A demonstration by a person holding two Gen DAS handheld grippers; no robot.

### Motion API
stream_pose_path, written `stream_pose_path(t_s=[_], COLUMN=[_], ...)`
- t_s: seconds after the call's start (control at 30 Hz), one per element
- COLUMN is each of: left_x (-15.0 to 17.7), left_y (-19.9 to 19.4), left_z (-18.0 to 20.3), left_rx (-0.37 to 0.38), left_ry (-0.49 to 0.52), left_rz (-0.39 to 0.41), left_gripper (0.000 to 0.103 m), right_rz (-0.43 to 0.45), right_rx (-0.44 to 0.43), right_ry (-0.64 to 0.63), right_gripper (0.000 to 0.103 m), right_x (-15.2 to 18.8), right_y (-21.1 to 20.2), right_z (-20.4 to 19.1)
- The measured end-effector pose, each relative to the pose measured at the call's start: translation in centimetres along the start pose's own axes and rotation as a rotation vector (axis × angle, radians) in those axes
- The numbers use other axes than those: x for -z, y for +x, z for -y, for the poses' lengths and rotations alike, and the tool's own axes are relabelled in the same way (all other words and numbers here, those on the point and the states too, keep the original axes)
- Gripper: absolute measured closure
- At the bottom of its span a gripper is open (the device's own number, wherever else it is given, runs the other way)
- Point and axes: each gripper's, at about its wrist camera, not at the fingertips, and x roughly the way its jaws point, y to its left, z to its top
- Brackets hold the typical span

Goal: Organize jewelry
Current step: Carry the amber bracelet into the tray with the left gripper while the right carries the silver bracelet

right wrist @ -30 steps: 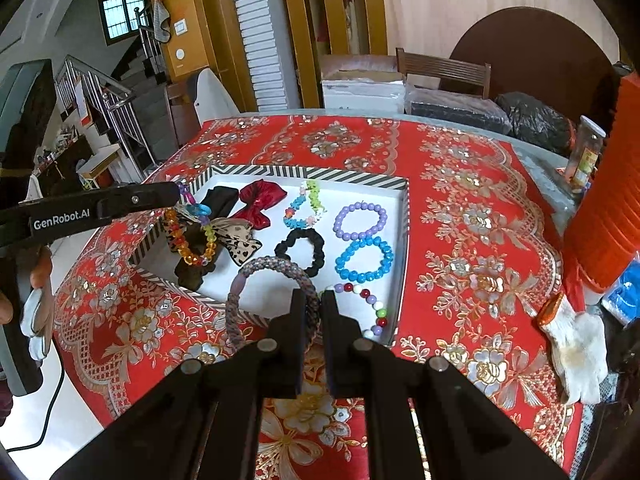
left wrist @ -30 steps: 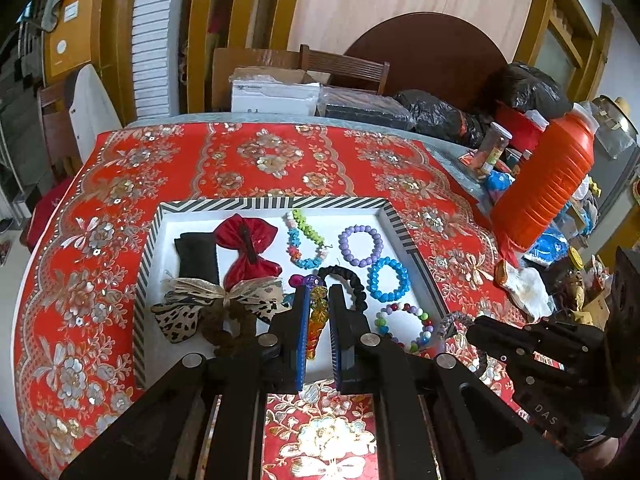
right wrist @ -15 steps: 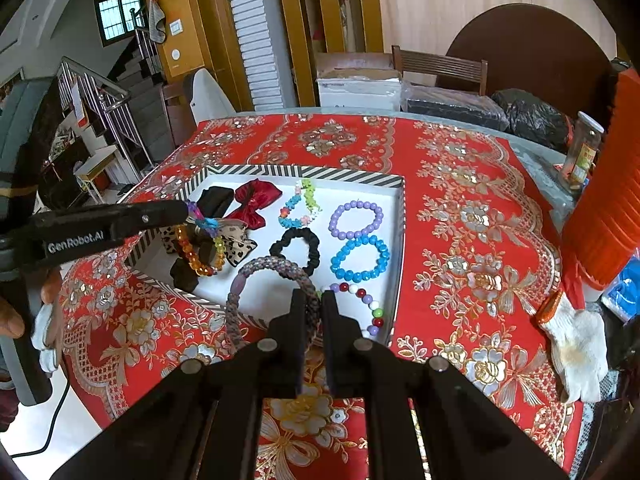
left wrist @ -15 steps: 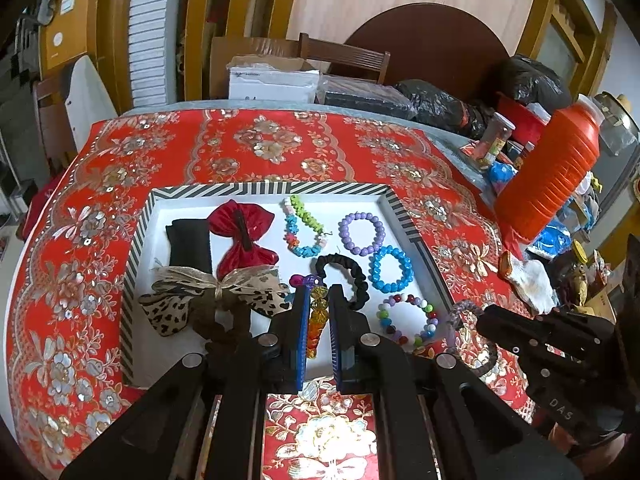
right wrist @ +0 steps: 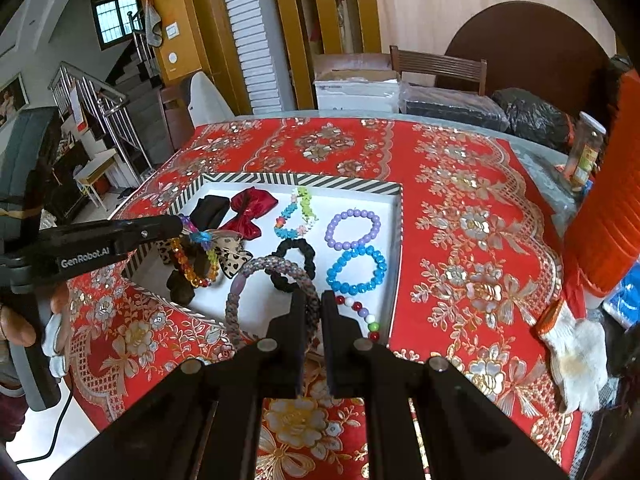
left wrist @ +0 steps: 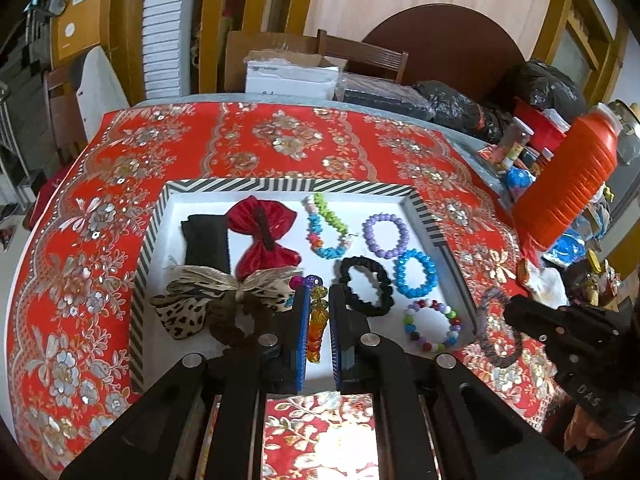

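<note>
Jewelry fills the striped-rim tray [left wrist: 151, 236] in front of me on the red floral worktop [right wrist: 472, 216]. Nearest, my left gripper [left wrist: 319, 308] has its jaws clamped on an amber beaded bracelet [left wrist: 316, 330] that hangs over the tray's near left part; my right gripper [right wrist: 313, 306] has its jaws pinched on a grey braided bracelet [right wrist: 244, 284] over the near rim. Just beyond the left jaws I see a leopard-print bow [left wrist: 208, 300], a black scrunchie [left wrist: 366, 286] and a multicoloured bead bracelet [left wrist: 430, 326]. Farther back lie a blue bead bracelet [left wrist: 414, 274], a purple bead bracelet [left wrist: 386, 234], a chip-bead bracelet [left wrist: 326, 228], a red velvet bow [left wrist: 262, 236] and a black cloth piece [left wrist: 206, 240]. Off to my right stand an orange ribbed jug [left wrist: 568, 184] and a white work glove [right wrist: 576, 360].
</note>
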Motion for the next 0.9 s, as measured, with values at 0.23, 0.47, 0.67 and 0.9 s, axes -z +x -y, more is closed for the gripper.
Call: stream_pose_path(t_s=[0.23,0.47,0.67,0.9], left_x=[0.6,1.4,1.9,2.8], left_y=[1.5,2.4,3.0,3.8], left_z=[-1.8,-3.4,-4.0,-5.3], left_rx=[-0.014,-0.021,-0.025,-0.038], left_ry=[-0.028,-0.051,-0.057,-0.083], left_rz=[-0.028,-0.056,-0.072,-0.1], left_gripper=[0.099,0.099,0.099,0.099], right_rz=[-0.026,-0.073,-0.091,-0.128], right_rx=[-0.009,-0.019,-0.025,-0.039], right_ry=[-0.001,-0.018,-0.026,-0.033], right_gripper=[0.096,0.096,0.096,0.096], right_x=[-0.4,-0.6,-1.0,-1.0], right_y=[1.6,3.9,5.3,7.3], right_z=[-0.5,-1.4,-1.9,-2.4])
